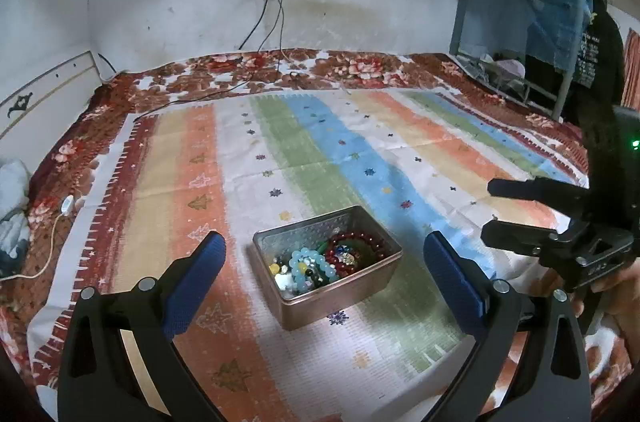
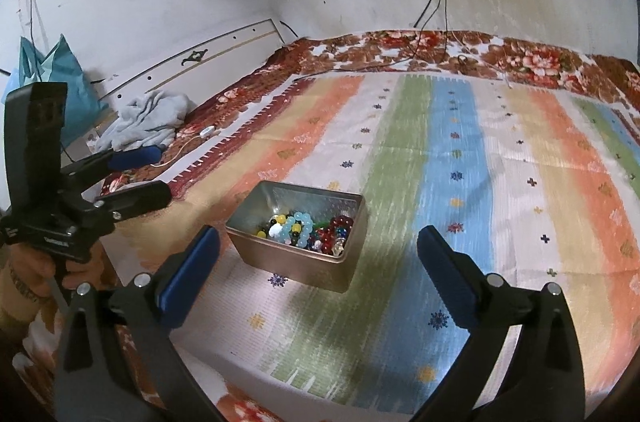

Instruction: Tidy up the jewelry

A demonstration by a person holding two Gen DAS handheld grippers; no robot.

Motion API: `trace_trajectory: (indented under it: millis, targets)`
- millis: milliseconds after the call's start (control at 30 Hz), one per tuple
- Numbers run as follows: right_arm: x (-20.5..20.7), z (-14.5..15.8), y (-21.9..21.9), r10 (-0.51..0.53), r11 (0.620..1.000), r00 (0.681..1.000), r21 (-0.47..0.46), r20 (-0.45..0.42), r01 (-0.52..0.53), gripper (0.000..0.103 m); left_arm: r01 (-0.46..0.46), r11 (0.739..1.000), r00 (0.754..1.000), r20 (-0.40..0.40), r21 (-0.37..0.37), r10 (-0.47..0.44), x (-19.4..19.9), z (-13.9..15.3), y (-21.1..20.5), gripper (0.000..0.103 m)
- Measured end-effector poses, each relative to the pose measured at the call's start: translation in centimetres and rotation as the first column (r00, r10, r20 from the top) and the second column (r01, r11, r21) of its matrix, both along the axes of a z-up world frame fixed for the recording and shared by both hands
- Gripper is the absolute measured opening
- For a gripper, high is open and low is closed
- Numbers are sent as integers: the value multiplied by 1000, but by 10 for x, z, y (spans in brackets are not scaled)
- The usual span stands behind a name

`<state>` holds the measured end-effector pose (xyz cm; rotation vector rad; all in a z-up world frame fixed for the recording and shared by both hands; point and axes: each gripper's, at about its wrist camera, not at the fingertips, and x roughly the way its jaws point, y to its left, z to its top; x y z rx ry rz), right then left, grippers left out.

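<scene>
A small metal tin [image 1: 340, 296] [image 2: 256, 254] sits on the striped cloth, holding several beaded bracelets: a pale blue one [image 1: 308, 264] [image 2: 301, 225], a dark red one [image 1: 360, 246] [image 2: 340, 224] and mixed coloured beads. My left gripper [image 1: 324, 254] is open and empty, its blue pads either side of the tin, above it. My right gripper [image 2: 318, 246] is open and empty, hovering just in front of the tin. Each gripper shows in the other's view: the right one [image 1: 500, 208], the left one [image 2: 156, 174].
A striped cloth [image 1: 280, 150] [image 2: 460, 162] covers a floral bedspread [image 1: 240, 66]. Cables [image 1: 272, 22] run from a wall socket onto the bed. A grey cloth heap [image 2: 148, 120] lies at the left by the headboard. A clothes rack [image 1: 532, 2] stands at the right.
</scene>
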<state>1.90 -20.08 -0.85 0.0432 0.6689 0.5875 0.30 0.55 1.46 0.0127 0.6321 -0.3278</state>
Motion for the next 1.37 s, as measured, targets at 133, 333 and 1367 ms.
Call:
trace_trajectory:
  millis: [133,333,1367]
  targets:
    - [2,-3,4,9,1000,1000,-12,-14,-9,98,19,1000,1000,-11,-15,-19,1,-2,-1,97]
    - [3,-5,7,19,1000,1000,-18,-18,-19,98,36,999,999,3,-14,-36,-1,-3,-4,97]
    - [2,-6,12,33,999,999,-13,-11,-33,98,6,1000,998,-56,10,-5,6,-12,-5,97]
